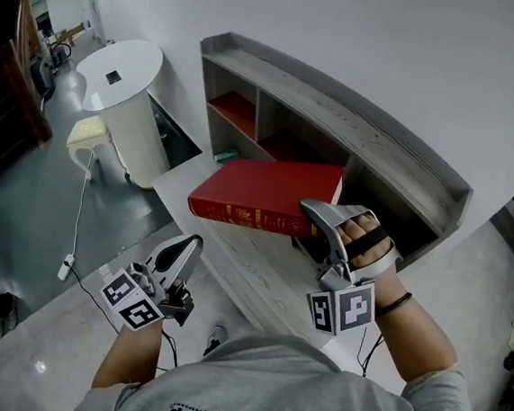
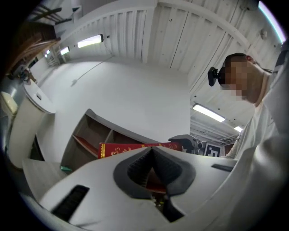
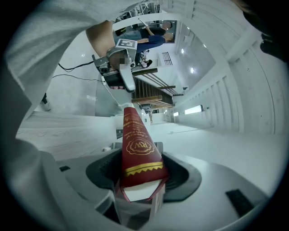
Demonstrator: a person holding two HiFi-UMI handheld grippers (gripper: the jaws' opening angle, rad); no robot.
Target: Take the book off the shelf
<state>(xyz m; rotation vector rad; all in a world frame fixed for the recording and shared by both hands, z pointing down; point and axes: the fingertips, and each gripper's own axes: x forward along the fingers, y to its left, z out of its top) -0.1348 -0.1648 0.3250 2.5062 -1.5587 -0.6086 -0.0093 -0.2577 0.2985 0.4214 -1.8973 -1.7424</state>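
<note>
A red book (image 1: 265, 195) with gold print on its spine hangs level in front of the grey wooden shelf (image 1: 364, 129), clear of its compartments. My right gripper (image 1: 317, 217) is shut on the book's right end; in the right gripper view the spine (image 3: 135, 146) runs straight out from between the jaws. My left gripper (image 1: 182, 258) is lower and to the left, apart from the book, jaws shut with nothing in them. In the left gripper view the pads (image 2: 141, 169) meet at the tip, and the book (image 2: 121, 149) shows beyond them.
The shelf stands on a pale wooden desk top (image 1: 233, 261) against a white wall. A small green thing (image 1: 227, 155) lies at the shelf's left end. A white round stand (image 1: 124, 88) and a cream stool (image 1: 87, 134) are to the left, with a cable on the floor.
</note>
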